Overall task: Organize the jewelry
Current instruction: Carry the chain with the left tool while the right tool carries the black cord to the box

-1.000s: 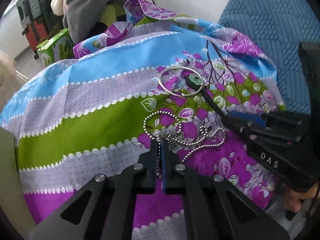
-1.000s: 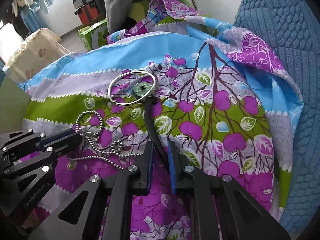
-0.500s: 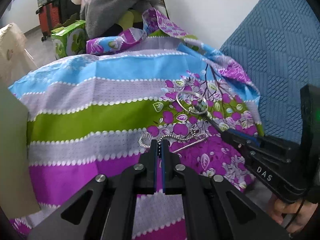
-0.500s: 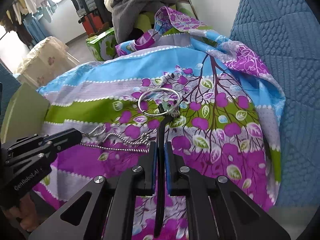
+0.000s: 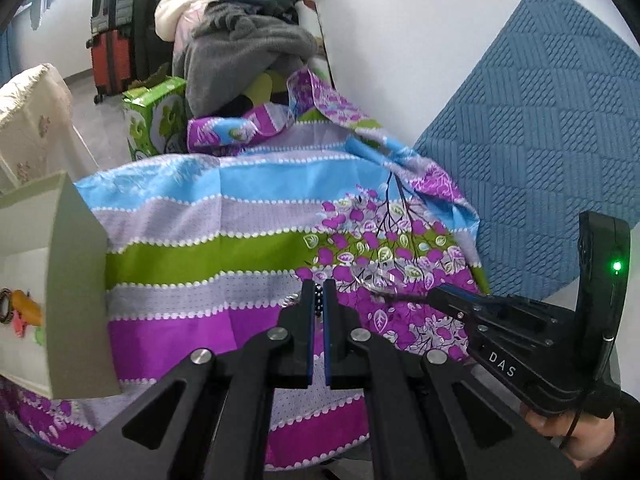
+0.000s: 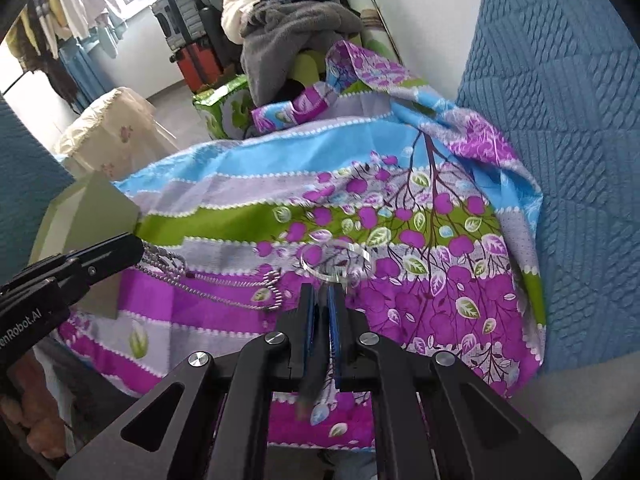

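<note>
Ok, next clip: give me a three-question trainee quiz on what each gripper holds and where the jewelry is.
1. True or false: the left gripper is shut on the ball chain.
2. What does the right gripper grip?
A. a red suitcase
B. the black cord that ends at the silver ring
C. a grey sweater
3. Fill in: the open box with small colourful items inside stands to the ____ in the left wrist view.

Key: 1 true; 2 B; 3 left.
</note>
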